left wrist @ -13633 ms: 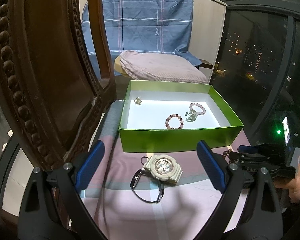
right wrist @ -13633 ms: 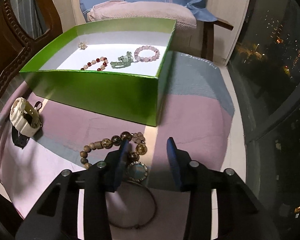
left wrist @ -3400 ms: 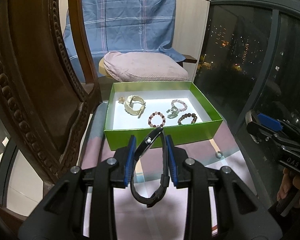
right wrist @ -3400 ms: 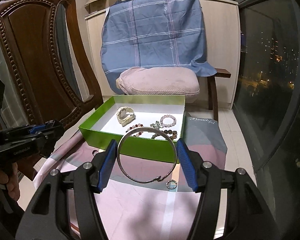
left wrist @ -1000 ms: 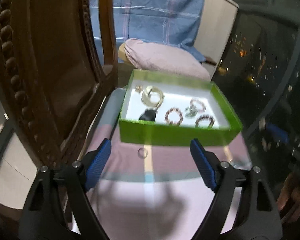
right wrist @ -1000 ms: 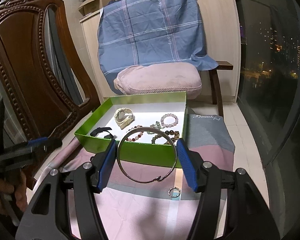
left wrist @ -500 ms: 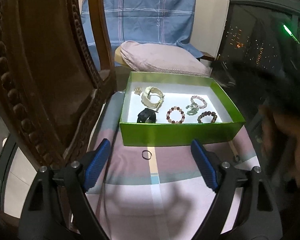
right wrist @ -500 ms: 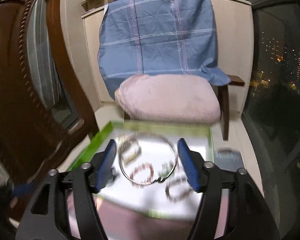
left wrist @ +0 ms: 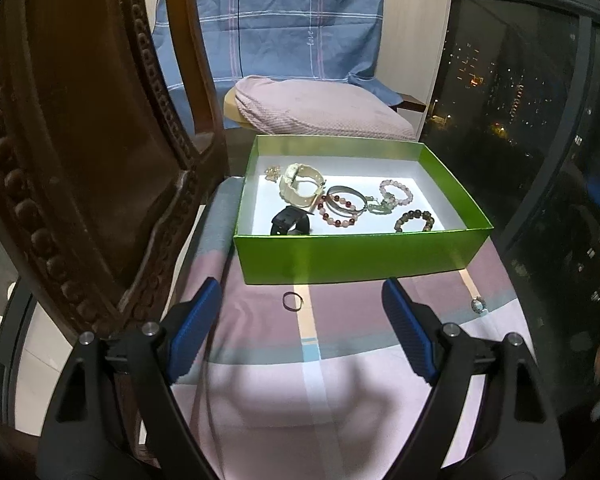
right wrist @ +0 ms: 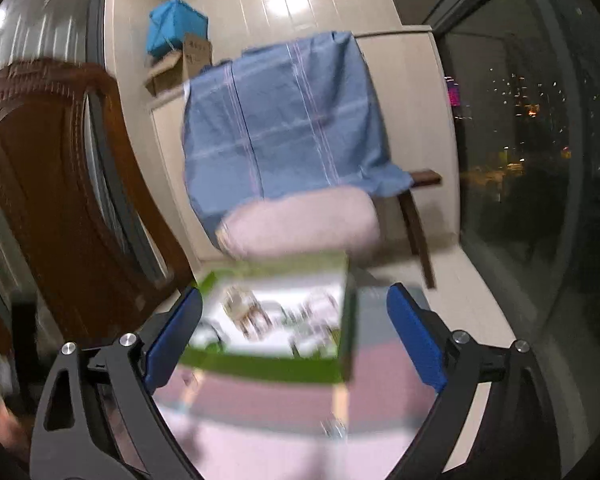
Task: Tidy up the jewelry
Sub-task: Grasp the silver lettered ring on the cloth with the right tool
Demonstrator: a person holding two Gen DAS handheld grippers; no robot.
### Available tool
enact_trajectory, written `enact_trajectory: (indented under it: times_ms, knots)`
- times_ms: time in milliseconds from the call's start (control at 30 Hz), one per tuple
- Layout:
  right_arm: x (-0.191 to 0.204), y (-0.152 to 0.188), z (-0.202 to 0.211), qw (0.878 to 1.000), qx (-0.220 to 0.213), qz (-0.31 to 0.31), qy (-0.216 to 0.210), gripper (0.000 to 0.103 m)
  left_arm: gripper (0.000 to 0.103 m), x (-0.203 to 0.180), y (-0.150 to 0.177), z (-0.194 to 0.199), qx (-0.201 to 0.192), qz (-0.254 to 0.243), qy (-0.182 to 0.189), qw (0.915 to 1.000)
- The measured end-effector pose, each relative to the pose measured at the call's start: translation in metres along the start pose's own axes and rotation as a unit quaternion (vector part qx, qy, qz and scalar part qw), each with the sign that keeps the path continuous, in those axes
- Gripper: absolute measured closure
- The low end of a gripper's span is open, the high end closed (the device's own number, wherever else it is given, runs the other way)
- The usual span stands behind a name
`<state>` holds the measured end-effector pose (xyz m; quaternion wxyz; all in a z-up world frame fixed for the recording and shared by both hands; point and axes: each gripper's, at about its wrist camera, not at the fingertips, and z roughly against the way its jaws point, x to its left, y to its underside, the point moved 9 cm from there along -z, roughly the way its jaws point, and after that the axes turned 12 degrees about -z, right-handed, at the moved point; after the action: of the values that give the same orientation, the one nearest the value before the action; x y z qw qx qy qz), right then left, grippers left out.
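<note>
The left gripper point(left wrist: 302, 322) hangs above the striped pink cloth point(left wrist: 340, 392) with its blue-padded jaws spread wide and nothing between them. Just ahead sits the green box point(left wrist: 360, 254), holding a cream watch point(left wrist: 302, 184), a black watch point(left wrist: 290, 221), a silver bangle point(left wrist: 346, 200) overlapping a red-and-pink bead bracelet point(left wrist: 337, 213), a pale pink bead bracelet point(left wrist: 396, 192), a brown bead bracelet point(left wrist: 414, 220) and a small gold piece point(left wrist: 272, 173). Two items lie on the cloth outside the box — a thin ring point(left wrist: 292, 301) near its front wall, and a small sparkly ring point(left wrist: 478, 305) further right. A carved wooden chair back point(left wrist: 92, 140) fills the left side.
</note>
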<state>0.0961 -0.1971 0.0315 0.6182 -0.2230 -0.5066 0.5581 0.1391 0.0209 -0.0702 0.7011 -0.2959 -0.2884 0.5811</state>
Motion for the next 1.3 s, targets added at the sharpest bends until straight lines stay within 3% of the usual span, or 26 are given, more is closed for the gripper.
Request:
enact_trajectory:
  times_ms: [100,200,367,1300]
  knots:
    - [-0.008,0.028,0.004,0.999,0.025,0.017,0.023,0.012,0.021,-0.007,0.003,-0.004,0.0,-0.003,0.0,1.0]
    - [-0.018,0.034,-0.002,0.998,0.031,0.035,0.038,0.012,0.021,-0.015,0.006,-0.005,0.002,-0.017,-0.004,0.9998]
    - [-0.035,0.039,-0.01,0.998,0.062,0.003,0.031,0.012,0.021,-0.025,0.01,-0.008,0.009,-0.023,-0.003,0.9997]
    - [-0.022,0.054,-0.023,0.995,0.08,0.045,0.044,0.012,0.021,-0.026,0.011,-0.004,0.009,-0.022,0.002,0.9997]
